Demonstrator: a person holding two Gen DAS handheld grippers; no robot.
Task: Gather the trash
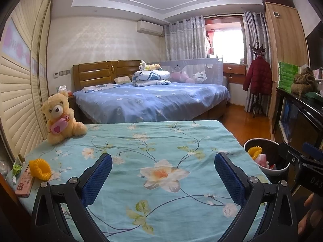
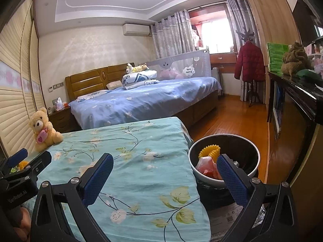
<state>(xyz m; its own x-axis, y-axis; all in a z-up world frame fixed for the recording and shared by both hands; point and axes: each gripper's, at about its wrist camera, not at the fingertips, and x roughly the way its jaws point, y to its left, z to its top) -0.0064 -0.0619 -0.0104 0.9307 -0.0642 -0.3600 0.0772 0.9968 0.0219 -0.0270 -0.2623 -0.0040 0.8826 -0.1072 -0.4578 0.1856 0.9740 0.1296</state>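
Yellow corrugated cup (image 1: pixel 41 169) lies far left of the empty, wide-spread left gripper (image 1: pixel 163 177), touching a pink phone (image 1: pixel 25 183) it could snag; the right gripper (image 2: pixel 164 178) gapes empty too.

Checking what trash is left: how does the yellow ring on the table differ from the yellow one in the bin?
The yellow ring on the table lies on the flowered cloth at its left edge, beside a pink phone; the yellow ring in the bin sits atop red and pink wrappers inside the trash bin. The table one shows whole with its opening sideways; the bin one is partly hidden by the rubbish. Both are ridged yellow rings, and neither is held by a gripper.
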